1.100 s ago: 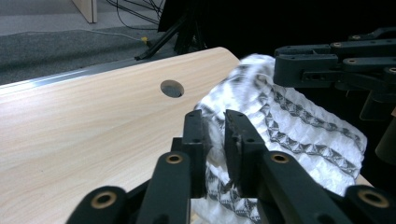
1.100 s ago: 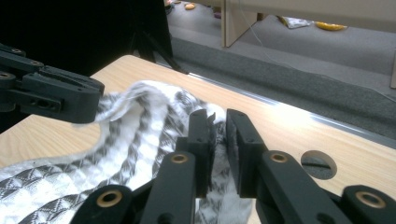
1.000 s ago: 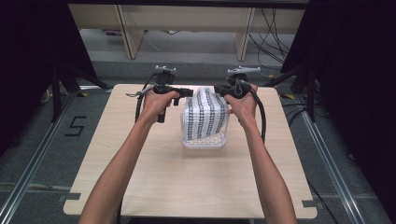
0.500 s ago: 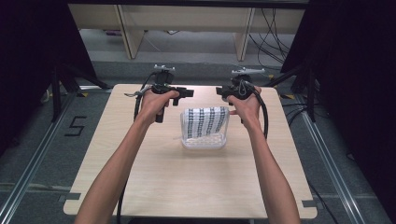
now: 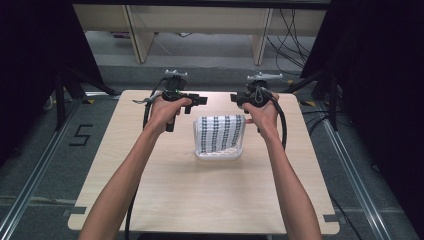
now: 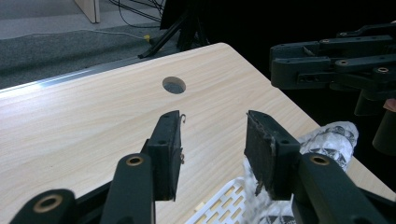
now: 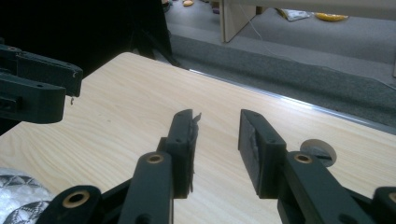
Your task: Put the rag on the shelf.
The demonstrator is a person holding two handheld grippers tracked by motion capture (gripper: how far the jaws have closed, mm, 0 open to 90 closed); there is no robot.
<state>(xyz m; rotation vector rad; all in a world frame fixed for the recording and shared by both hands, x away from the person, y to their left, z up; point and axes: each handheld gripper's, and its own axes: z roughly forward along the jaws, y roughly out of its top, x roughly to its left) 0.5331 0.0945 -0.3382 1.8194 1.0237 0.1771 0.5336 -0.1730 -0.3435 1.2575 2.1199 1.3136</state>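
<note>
Both grippers, left gripper [image 5: 196,100] and right gripper [image 5: 237,98], have just opened, fingers empty; the patterned bag [image 5: 220,134] has dropped into what looks like a white basket [image 5: 218,155], seemingly released.

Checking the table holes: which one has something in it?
The hole by the right hand-held gripper holds a round plug; the other hole is open.

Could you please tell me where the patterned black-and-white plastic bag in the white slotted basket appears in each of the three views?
High view: the patterned black-and-white plastic bag sits at table centre, in the white slotted basket, between both hands.
Left gripper view: lower right, behind the right-hand jaw.
Right gripper view: bottom-left corner.
Shared landmark: the pale wooden table.
</note>
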